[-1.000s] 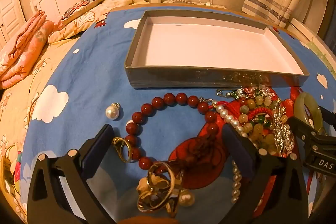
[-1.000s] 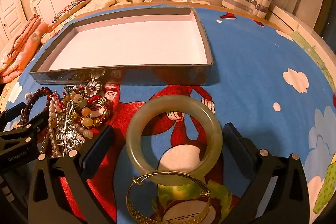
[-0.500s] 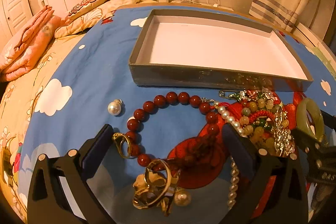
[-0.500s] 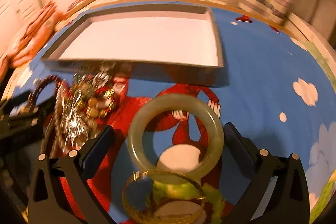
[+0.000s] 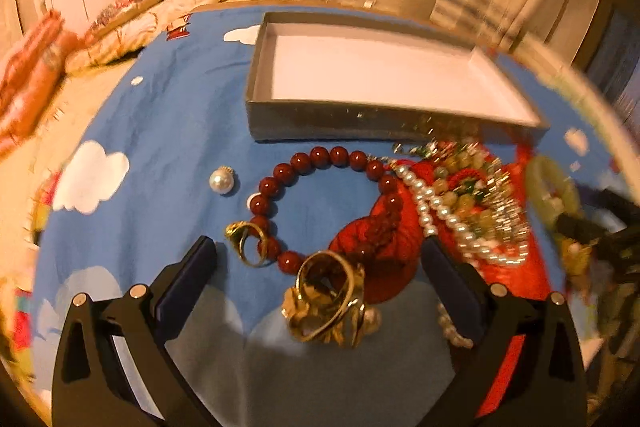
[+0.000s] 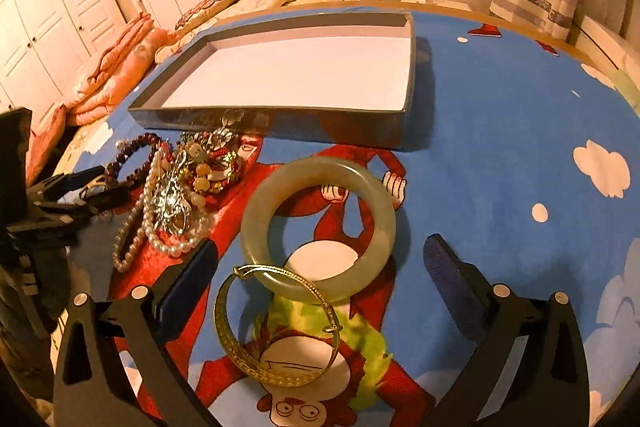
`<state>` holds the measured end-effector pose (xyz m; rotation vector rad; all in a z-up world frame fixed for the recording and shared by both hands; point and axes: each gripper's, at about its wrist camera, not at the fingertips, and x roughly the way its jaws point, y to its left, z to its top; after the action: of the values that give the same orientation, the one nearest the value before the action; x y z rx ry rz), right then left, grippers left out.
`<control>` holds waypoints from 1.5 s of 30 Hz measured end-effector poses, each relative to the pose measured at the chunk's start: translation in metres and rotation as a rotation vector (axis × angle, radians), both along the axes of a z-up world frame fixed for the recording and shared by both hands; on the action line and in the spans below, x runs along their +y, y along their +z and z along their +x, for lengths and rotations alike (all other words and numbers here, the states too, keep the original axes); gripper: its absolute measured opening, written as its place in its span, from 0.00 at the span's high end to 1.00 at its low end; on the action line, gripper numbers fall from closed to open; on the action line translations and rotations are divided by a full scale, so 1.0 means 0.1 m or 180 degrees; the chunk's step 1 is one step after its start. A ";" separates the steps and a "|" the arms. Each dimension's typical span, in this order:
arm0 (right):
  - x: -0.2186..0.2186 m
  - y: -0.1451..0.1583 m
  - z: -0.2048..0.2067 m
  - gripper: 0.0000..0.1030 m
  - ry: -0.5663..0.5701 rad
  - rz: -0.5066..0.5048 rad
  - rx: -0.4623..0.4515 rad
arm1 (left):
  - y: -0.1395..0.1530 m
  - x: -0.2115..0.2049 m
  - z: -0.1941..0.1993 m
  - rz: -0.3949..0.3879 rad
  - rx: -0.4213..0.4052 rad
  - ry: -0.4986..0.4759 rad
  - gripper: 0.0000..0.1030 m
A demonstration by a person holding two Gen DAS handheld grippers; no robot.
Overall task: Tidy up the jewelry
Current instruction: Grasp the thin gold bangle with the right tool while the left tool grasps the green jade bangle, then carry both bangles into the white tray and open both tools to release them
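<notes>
A grey box (image 5: 360, 119) with a white floor lies empty on the blue cartoon bedspread. Before it, in the left wrist view, a red bead bracelet (image 5: 320, 159) rings a small gold ring (image 5: 248, 243), with a loose pearl (image 5: 221, 180) to its left. My left gripper (image 5: 318, 275) is open over a gold ring cluster (image 5: 328, 301). A pearl string and mixed bead pile (image 5: 468, 195) lie to the right. In the right wrist view my right gripper (image 6: 320, 267) is open around a pale jade bangle (image 6: 320, 227) and a gold bangle (image 6: 276, 327).
The box (image 6: 280, 123) sits beyond the bangles, and the tangled jewelry pile (image 6: 176, 195) lies left of them. Pillows and folded bedding (image 6: 120, 67) sit at the far left by a white headboard. Open blue bedspread (image 6: 520, 131) stretches to the right.
The left gripper has drawn back and turned a little, so the jewelry sits farther up between its fingers. The right gripper has risen and tilted; the bangles stay in place.
</notes>
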<state>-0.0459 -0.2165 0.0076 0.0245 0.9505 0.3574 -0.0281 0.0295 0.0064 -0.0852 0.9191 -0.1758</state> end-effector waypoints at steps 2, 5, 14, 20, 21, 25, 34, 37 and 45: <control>0.00 0.00 -0.02 0.05 0.0052 -0.0012 0.0000 | 0.01 0.09 -0.05 -0.0172 -0.0028 -0.0024 0.02; 0.02 -0.03 -0.12 0.06 0.0125 -0.0152 -0.0026 | 0.01 0.09 -0.11 -0.0169 -0.0065 -0.0054 0.02; 0.15 -0.07 -0.49 0.15 -0.0035 -0.0582 -0.0218 | 0.07 0.05 -0.21 -0.0071 -0.0185 0.0042 0.02; 0.11 -0.03 -0.49 0.42 -0.0092 -0.0495 -0.0264 | 0.33 -0.25 -0.41 0.0091 -0.0492 -0.0200 0.02; 0.08 -0.02 -0.50 0.42 -0.0100 -0.0449 -0.0241 | 0.38 -0.35 -0.41 0.0142 -0.0515 -0.0283 0.02; -0.10 0.02 -0.58 0.43 -0.0154 -0.0287 -0.0286 | 0.43 -0.84 -0.28 0.0120 -0.0397 -0.0657 0.02; -0.81 0.14 -0.75 0.43 -0.0704 -0.0120 -0.0430 | 0.24 -2.04 0.06 0.0367 -0.0219 -0.1249 0.02; -0.90 0.14 -0.77 0.42 -0.0737 -0.0032 -0.0445 | 0.07 -2.23 0.21 0.0579 -0.0083 -0.1263 0.02; -1.00 0.10 -0.78 0.42 -0.0759 0.0108 -0.0468 | -0.03 -2.33 0.20 0.0618 -0.0024 -0.1334 0.24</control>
<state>-0.1241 -0.3162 0.0180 0.1395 0.7860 0.1523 -0.0081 -0.2032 0.0034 0.2903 0.9340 -0.4731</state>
